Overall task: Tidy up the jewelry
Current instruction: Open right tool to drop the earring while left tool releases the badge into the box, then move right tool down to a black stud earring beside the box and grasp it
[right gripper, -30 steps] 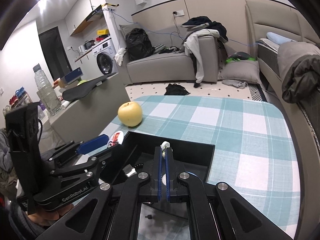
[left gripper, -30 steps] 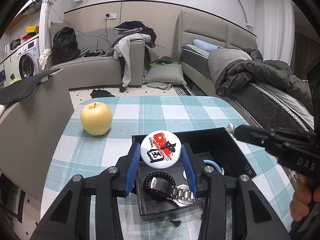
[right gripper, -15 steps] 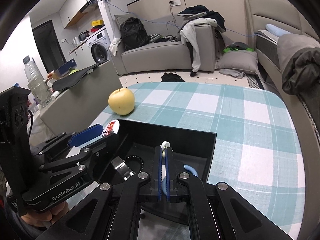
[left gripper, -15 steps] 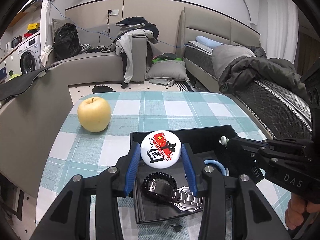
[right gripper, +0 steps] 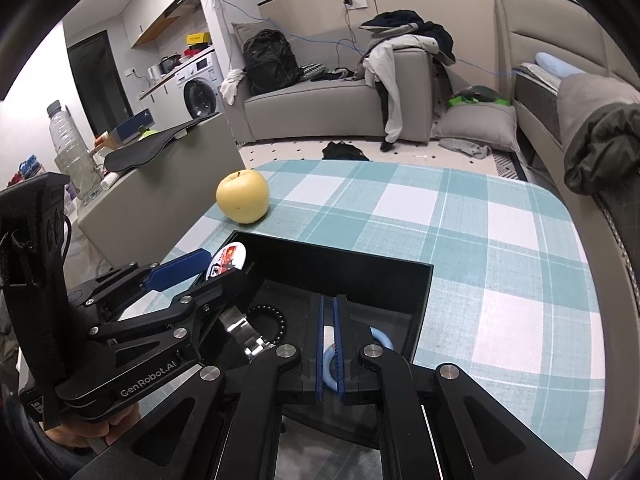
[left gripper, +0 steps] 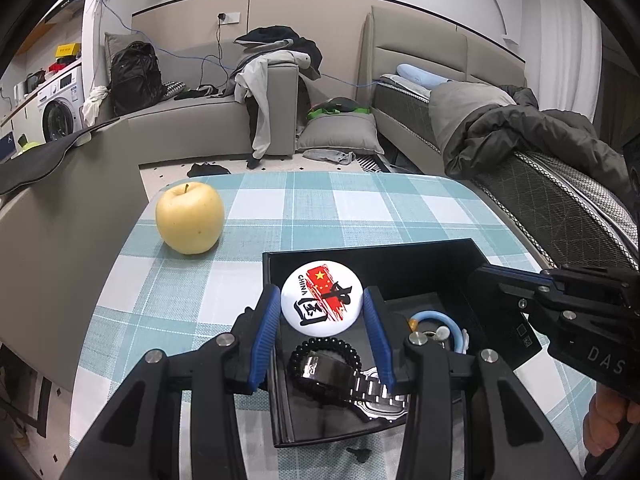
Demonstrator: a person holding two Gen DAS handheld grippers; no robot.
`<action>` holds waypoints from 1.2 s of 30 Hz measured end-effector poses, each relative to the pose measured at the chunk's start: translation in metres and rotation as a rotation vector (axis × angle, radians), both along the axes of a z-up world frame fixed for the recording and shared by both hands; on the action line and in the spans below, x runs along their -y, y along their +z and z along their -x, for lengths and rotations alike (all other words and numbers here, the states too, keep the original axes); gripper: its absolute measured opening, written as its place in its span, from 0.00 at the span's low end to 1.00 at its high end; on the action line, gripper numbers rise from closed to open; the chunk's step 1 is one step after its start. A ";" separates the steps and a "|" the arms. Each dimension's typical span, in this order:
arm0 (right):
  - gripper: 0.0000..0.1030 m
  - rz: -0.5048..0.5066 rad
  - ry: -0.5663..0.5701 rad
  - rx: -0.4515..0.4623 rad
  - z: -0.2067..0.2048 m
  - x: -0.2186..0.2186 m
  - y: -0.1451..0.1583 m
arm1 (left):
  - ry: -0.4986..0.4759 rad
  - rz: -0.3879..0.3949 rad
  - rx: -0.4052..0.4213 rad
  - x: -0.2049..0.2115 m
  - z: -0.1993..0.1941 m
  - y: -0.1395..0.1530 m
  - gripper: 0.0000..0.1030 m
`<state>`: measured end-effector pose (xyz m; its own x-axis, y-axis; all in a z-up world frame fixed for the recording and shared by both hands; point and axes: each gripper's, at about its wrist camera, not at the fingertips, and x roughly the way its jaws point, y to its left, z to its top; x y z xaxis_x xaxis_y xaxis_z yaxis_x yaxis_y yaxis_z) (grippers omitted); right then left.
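A black jewelry box (left gripper: 400,260) (right gripper: 420,280) sits on the checked tablecloth. My left gripper (left gripper: 322,312) is shut on a round white badge (left gripper: 322,298) printed with a red flag and "CHINA", held over the box's left side; the badge also shows in the right wrist view (right gripper: 226,260). Below it lie a black bead bracelet (left gripper: 326,346), a steel watch (left gripper: 360,388) and a light blue ring (left gripper: 436,320). My right gripper (right gripper: 330,304) is low inside the box, over the blue ring (right gripper: 380,338). Its jaws stand slightly parted, and no small white piece shows between them.
A yellow apple (left gripper: 190,218) (right gripper: 243,196) stands on the table's far left. A small dark piece (left gripper: 358,454) lies on the cloth in front of the box. A grey ledge (left gripper: 60,200) borders the table's left; a sofa and a bed lie beyond.
My right gripper dropped into the box and its jaws parted a little; the small white piece it pinched no longer shows at its tips. The left gripper kept the badge and moved slightly nearer.
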<state>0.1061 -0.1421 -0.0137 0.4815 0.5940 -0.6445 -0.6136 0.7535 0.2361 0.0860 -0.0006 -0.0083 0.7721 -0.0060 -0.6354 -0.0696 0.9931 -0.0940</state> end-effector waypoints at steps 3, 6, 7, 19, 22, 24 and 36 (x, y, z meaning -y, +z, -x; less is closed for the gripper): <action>0.06 -0.002 -0.007 0.003 -0.001 0.003 0.001 | -0.003 -0.006 0.008 0.002 0.001 0.001 0.36; 0.19 -0.016 -0.016 0.002 -0.002 0.008 0.004 | -0.008 -0.002 0.009 0.002 0.002 0.003 0.36; 0.35 -0.024 -0.018 0.002 -0.001 0.010 0.006 | -0.007 0.006 0.011 0.001 0.003 0.004 0.37; 1.00 -0.077 -0.044 0.064 0.018 0.044 0.024 | -0.062 0.083 0.113 -0.001 0.039 0.026 0.99; 1.00 -0.057 -0.075 0.061 0.023 0.052 0.020 | -0.053 0.085 0.127 -0.009 0.048 0.026 0.99; 1.00 -0.029 -0.086 0.046 0.026 0.054 0.015 | -0.016 0.075 0.120 -0.019 0.055 0.023 0.99; 0.96 0.057 0.102 -0.124 0.058 0.032 -0.021 | 0.069 0.084 0.006 -0.038 0.061 -0.001 0.99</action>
<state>0.0479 -0.1745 -0.0345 0.3351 0.5965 -0.7293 -0.6567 0.7029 0.2732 0.0252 0.0372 -0.0090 0.7763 -0.0056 -0.6303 -0.1371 0.9745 -0.1774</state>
